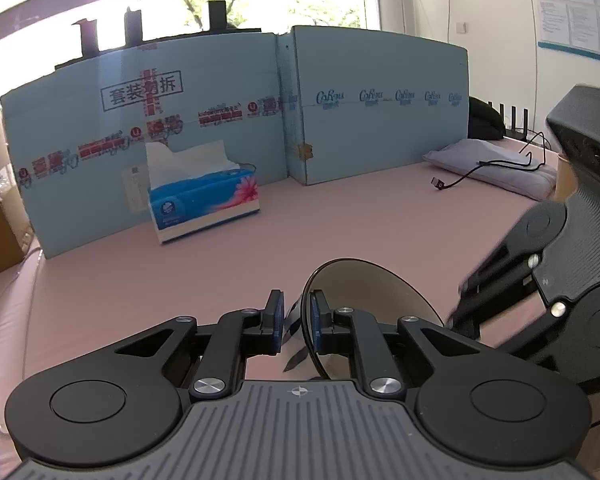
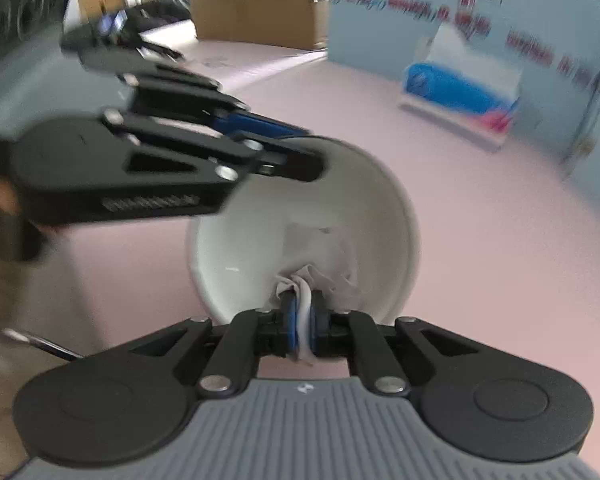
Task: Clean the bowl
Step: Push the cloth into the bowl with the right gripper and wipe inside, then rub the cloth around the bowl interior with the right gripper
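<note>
Step in hand, by judgement: wiping the inside of the bowl [image 2: 300, 216]. Bowl held tipped on its side above the pink table [image 1: 340, 220], rim pinched by the left gripper [image 1: 296, 312], one finger outside the wall and one inside. Right gripper [image 2: 303, 320] pressed together on a wad of white tissue [image 2: 320, 272], wad lying against the lower inner wall of the bowl. Right wrist view blurred, so firm contact between tissue and bowl only probable.

Next move, by judgement: sweeping the tissue round the inner wall while keeping the rim grip steady; too hard a push likely to twist the bowl out of the left fingers.

Count: one bowl, one tissue wad, two grippers, one tissue box [image 1: 204, 200] well apart at the back by the blue board [image 1: 360, 128], one black cable [image 1: 488, 168], one grey cushion [image 1: 500, 176].
</note>
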### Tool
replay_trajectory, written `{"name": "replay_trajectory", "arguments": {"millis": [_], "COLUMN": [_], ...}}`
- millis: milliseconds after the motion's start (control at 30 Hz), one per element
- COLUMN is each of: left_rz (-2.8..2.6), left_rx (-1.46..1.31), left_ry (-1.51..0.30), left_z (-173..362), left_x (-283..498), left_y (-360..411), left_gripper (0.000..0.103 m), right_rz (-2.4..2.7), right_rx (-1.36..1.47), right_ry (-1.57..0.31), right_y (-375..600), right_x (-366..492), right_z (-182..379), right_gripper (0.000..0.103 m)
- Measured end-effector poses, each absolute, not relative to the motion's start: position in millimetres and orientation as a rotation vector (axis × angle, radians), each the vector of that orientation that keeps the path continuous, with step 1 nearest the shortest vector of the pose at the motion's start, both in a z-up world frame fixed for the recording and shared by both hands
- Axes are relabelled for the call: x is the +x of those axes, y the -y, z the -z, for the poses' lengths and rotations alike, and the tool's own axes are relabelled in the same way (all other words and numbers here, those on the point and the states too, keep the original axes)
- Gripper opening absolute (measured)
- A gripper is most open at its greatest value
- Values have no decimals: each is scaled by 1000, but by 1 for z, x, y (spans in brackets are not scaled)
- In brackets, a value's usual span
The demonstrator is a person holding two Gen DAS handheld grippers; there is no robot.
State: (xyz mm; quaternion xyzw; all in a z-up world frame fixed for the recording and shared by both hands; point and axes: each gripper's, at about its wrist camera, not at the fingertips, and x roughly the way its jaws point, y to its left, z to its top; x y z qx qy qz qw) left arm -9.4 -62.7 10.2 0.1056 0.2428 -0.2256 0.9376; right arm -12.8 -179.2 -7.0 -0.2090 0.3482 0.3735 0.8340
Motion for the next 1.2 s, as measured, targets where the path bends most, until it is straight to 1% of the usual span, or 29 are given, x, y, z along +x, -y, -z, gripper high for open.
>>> {"name": "replay_trajectory", "arguments": {"millis": [67,100,133,167,200,267,333,533,633,700,767,800,833,1067,1133,1200], "left_rz": [458,454,451,446,438,417,395,353,342,350,367,379,385,433,435,435], "left_rx": [200,188,175,163,148,125,106,105,136,154,170,190,199,296,307,323], "left_ry": [-503,-506,-510,-506,-506,-504,-515,-530,-530,-536,-537,-533,-532,-528,-527,-522], "left_z": [-10,-10,-10,-11,-11,-12,-11,-5,-6,-8,-10,-11,-11,-8,-8,-7], "left_x": [-7,-7,-6,-8,-10,-15,-26,-43,-41,-31,-24,-20,-18,-11,-12,-13], "left_y": [62,62,61,60,59,56,54,57,61,65,69,75,78,103,105,107], "left_gripper": [19,22,23,26,31,33,33,31,24,17,14,14,14,14,14,14], "right_rz": [-773,-767,-762,-752,-744,-733,-724,-700,-693,-691,-704,-709,-714,-798,-805,-795], "right_rx": [-443,-431,-420,-393,-361,-314,-280,-192,-154,-138,-102,-84,-66,58,15,-102], "right_ry": [-718,-713,-710,-706,-704,-701,-693,-667,-656,-650,-652,-658,-665,-748,-756,-746], "right_y": [179,180,181,183,186,191,193,195,195,196,198,200,202,222,222,216], "right_x": [-15,-15,-15,-16,-16,-16,-18,-24,-27,-31,-34,-34,-33,-21,-19,-22], "right_z": [10,12,12,13,14,15,15,18,21,21,22,22,21,18,16,12], "right_gripper": [7,7,7,7,7,7,7,8,8,8,8,9,12,11,9,9]}}
